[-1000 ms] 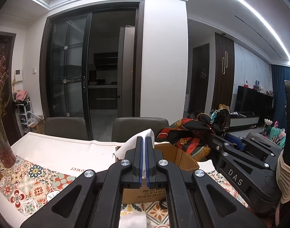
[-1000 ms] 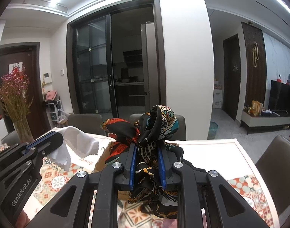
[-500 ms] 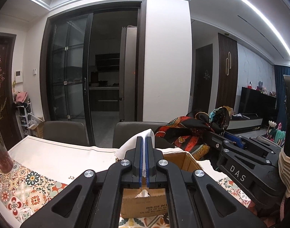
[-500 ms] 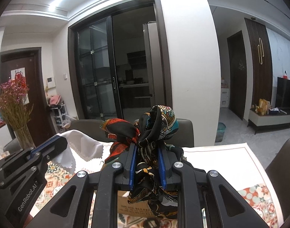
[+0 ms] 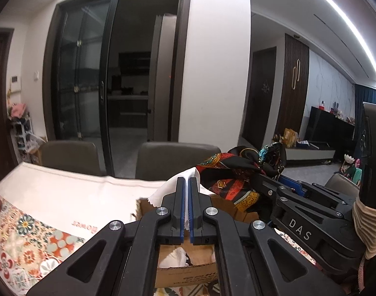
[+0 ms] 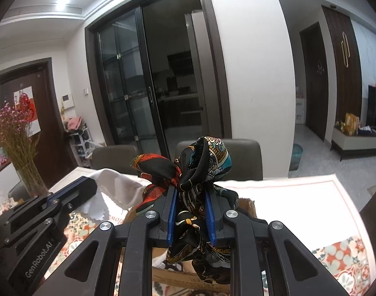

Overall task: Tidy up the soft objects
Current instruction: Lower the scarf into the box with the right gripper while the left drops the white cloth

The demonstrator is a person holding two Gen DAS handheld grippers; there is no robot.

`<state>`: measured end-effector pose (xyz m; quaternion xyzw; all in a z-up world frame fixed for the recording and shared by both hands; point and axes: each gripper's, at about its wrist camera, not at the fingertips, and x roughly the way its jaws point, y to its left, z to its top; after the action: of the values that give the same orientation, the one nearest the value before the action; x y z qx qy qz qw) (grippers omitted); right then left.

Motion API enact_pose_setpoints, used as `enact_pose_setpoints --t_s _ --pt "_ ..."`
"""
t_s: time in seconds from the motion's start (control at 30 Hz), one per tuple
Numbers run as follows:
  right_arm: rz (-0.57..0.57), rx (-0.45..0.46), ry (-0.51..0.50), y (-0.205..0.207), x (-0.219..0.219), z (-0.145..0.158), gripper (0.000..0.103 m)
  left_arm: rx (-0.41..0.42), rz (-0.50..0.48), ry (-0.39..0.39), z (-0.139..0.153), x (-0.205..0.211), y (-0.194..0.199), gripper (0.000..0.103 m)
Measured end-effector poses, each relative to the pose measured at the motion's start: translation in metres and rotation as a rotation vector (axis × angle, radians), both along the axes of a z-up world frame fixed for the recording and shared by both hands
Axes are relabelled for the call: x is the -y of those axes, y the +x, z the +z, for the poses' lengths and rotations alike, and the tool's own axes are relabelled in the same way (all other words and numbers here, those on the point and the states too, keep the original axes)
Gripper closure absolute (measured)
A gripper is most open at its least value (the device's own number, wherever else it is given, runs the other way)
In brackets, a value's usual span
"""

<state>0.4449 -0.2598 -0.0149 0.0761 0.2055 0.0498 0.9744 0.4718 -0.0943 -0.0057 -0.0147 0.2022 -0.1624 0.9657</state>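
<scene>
**Two cloths held over the box**

Below both sets of jaws, the table (image 5: 55,192) spreads wide under a white runner and a tiled-pattern cloth, with two dark chairs (image 5: 72,155) beyond its far edge. Directly under the fingers sits the open cardboard box (image 5: 185,273), a bit of pale fabric already lying inside it.

Ahead of the right gripper (image 6: 191,214), the patterned silk scarf (image 6: 202,162) bunches up above the fingertips and trails down beneath them; the jaws pinch it at its middle. Between the fingers of the left gripper (image 5: 186,204), which are pressed nearly together, a thin white cloth (image 5: 185,175) pokes out past the tips and hangs a little below.

Judging by this, the step in hand is lowering both cloths into the box. To do it well, each gripper probably should come down until the hanging ends are inside the box walls before the jaws part, so nothing drapes over the rim. The slippery scarf may spring open on release, so letting it go low and near the centre seems wise. The grippers sit close together and should keep apart.
</scene>
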Motion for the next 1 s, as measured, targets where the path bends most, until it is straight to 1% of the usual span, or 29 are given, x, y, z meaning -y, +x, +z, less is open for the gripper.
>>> enact_pose_setpoints --t_s 0.27,0.57,0.63,0.67,0.7,0.77,0.87,1.0 --pt "0.005 -0.106 0.023 0.032 0.006 -0.025 0.08 -0.127 -0.01 0.005 -0.029 0.01 0.033 0.099" --pt "0.025 -0.228 0.055 0.058 0.013 -0.058 0.079 -0.22 -0.048 0.026 -0.05 0.019 0.046 0.098" --pt "0.03 -0.258 0.066 0.063 0.015 -0.064 0.075 -0.229 -0.052 0.031 -0.055 0.02 0.045 0.095" --pt "0.035 -0.273 0.074 0.064 0.017 -0.067 0.069 -0.233 -0.053 0.035 -0.056 0.02 0.045 0.091" --pt "0.033 -0.283 0.077 0.065 0.018 -0.07 0.059 -0.235 -0.052 0.038 -0.056 0.022 0.046 0.089" --pt "0.025 -0.29 0.087 0.066 0.02 -0.072 0.051 -0.233 -0.048 0.038 -0.056 0.021 0.045 0.086" --pt "0.018 -0.279 0.098 0.063 0.024 -0.071 0.049 -0.23 -0.042 0.045 -0.055 0.019 0.042 0.085" --pt "-0.011 -0.26 0.071 0.058 0.025 -0.064 0.049 -0.217 -0.031 0.051 -0.053 0.018 0.038 0.084"
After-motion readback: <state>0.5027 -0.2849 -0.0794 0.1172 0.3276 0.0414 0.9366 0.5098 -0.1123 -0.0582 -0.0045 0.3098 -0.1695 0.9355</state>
